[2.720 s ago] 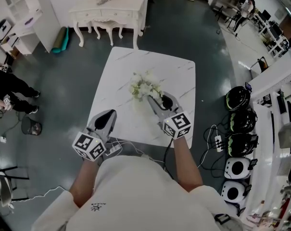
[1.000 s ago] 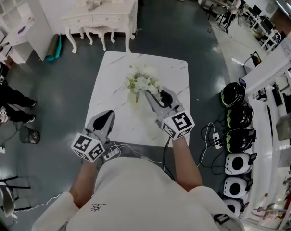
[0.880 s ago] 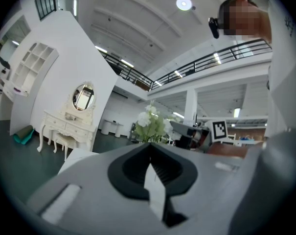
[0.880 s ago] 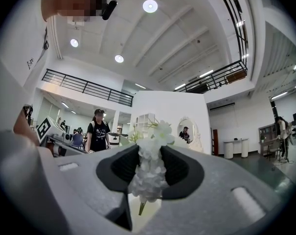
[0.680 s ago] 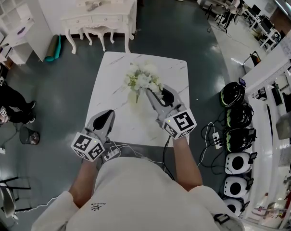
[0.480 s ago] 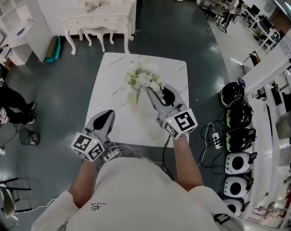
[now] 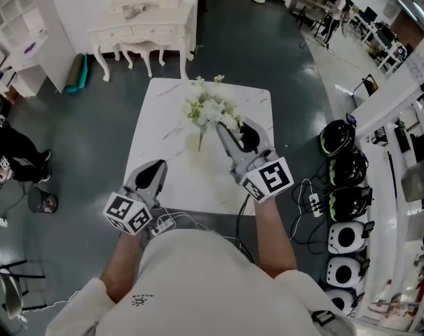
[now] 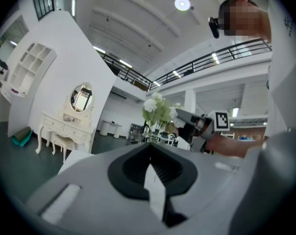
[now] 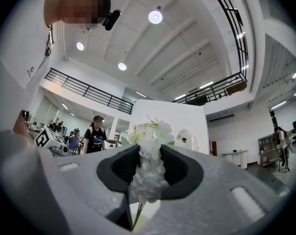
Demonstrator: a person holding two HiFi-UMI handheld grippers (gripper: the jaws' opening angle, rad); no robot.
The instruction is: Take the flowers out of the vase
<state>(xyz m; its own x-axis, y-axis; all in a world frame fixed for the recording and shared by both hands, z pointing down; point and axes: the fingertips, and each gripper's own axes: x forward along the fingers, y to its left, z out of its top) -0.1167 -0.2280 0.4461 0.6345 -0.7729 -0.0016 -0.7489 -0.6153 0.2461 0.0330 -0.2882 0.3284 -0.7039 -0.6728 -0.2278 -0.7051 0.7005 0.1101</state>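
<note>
Bouquet in grip, upper centre of frame.
Right claw point(image 7: 222, 128) pinched narrow on white flowers point(image 7: 210, 108); I should pull straight up, slowly. Left claw point(image 7: 158, 164) closed, empty.

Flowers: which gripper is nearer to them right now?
Right. The right gripper is shut on the flowers above the table; the left gripper sits apart at the table's near edge, jaws together.

Head view: right gripper point(image 7: 223, 127) jaw tips lost under the flowers point(image 7: 210, 109); right gripper view: their lower stem ends hidden behind the gripper body.
</note>
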